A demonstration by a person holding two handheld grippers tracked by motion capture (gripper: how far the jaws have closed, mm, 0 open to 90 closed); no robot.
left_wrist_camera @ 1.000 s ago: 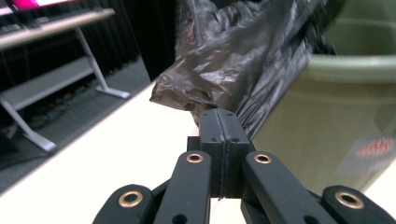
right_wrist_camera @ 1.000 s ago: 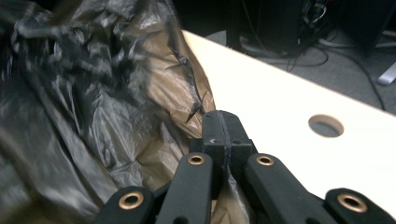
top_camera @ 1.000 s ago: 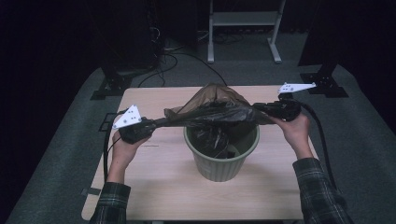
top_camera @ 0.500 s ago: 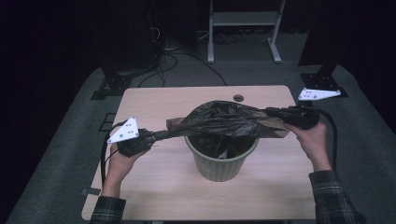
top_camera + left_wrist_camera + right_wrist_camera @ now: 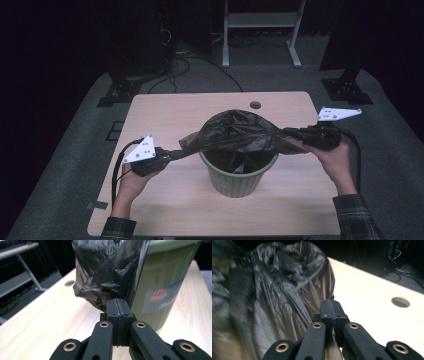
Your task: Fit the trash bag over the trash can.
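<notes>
A green waste bin (image 5: 239, 175) stands in the middle of the wooden table (image 5: 165, 117). A black plastic bag (image 5: 239, 134) is stretched across its mouth, pulled out to both sides. My left gripper (image 5: 175, 155), left of the bin, is shut on the bag's left edge; in the left gripper view the pinched film (image 5: 110, 272) hangs in front of the bin wall (image 5: 165, 282). My right gripper (image 5: 295, 134), right of the bin, is shut on the bag's right edge, with the bag (image 5: 274, 297) spreading away from its closed jaws.
A round cable hole (image 5: 255, 105) lies in the table near its far edge, seen as well as the hole (image 5: 400, 302) in the right gripper view. Beyond the table are a white stand (image 5: 260, 20), floor cables and black stand bases. The floor around is grey carpet.
Both hands have moved outward and toward the near side, stretching the bag wider over the bin. The bag's raised middle has sunk lower onto the bin's mouth.
</notes>
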